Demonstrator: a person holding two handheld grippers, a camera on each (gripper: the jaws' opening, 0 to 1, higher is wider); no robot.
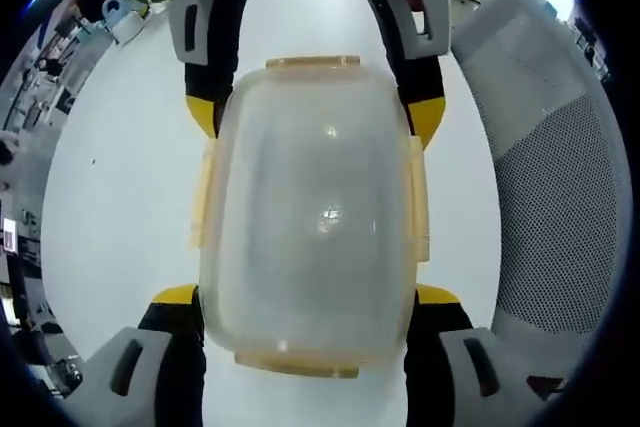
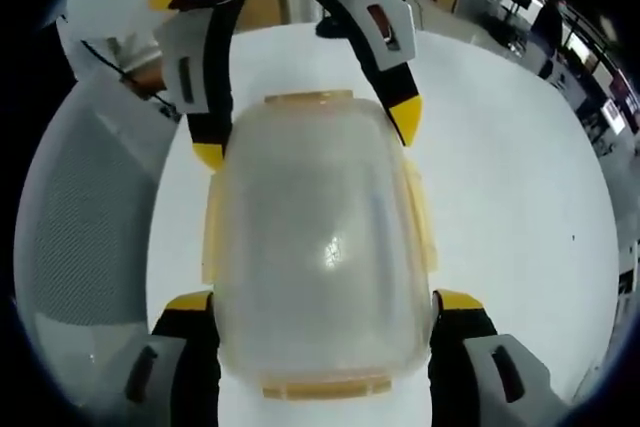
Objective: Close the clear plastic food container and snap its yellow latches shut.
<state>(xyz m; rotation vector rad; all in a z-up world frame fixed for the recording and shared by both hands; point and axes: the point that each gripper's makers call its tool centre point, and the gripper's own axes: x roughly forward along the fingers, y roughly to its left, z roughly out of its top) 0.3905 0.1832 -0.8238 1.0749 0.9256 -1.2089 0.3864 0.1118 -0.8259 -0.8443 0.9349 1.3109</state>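
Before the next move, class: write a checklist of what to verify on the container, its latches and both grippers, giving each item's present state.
1. Lid sits on the clear container: ok.
2. Left gripper straddles the container's near end: ok.
3. Right gripper straddles the opposite end: ok.
4. Yellow latches snapped down: cannot tell.
5. Jaws actually pressing the container: cannot tell.
6. Container rests on the white table: cannot tell.

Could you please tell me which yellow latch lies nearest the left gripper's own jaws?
The short-end yellow latch of the clear plastic food container at the bottom of the left gripper view; the other three lie farther up.
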